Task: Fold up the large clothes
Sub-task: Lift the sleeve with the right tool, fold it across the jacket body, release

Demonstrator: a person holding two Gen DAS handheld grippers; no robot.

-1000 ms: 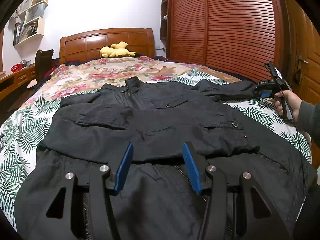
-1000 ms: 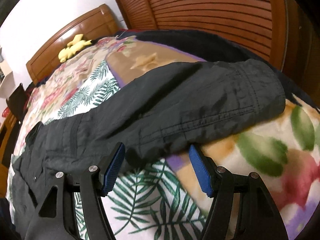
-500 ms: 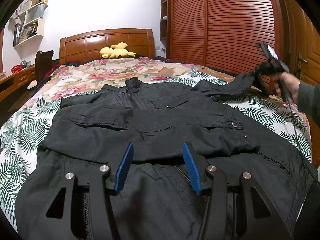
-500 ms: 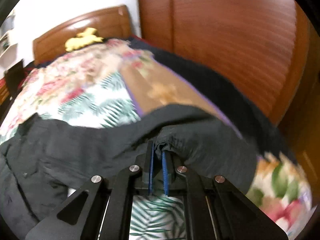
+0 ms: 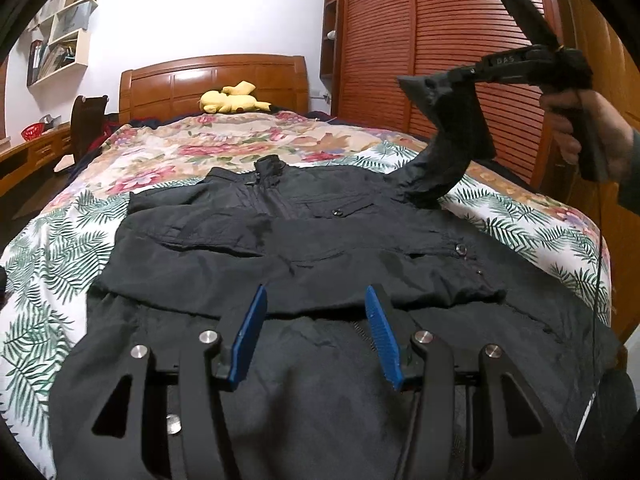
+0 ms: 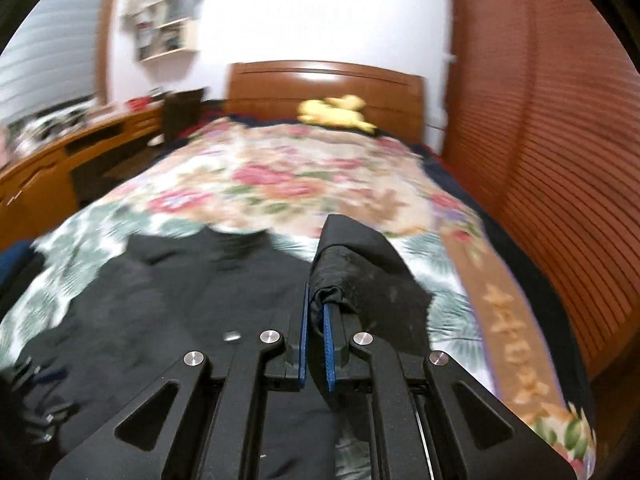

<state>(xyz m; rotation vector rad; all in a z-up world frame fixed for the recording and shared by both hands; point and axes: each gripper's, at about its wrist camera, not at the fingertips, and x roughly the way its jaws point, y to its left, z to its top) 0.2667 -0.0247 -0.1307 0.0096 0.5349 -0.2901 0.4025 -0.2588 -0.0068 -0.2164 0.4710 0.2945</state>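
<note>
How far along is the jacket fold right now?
Done: one sleeve already lies folded across the black jacket on the bed. In hand: the right gripper is shut on the other sleeve's cuff, lifted. The left gripper hangs open. Left: lay that sleeve over, then fold the body.

The only lettering I can make out from here is on the right gripper (image 5: 430,88), seen from the left wrist camera: pale raised characters along its black body that look like "DAS", though I can't be sure of them. The books on the wall shelf (image 5: 60,46) are too small to read.
</note>
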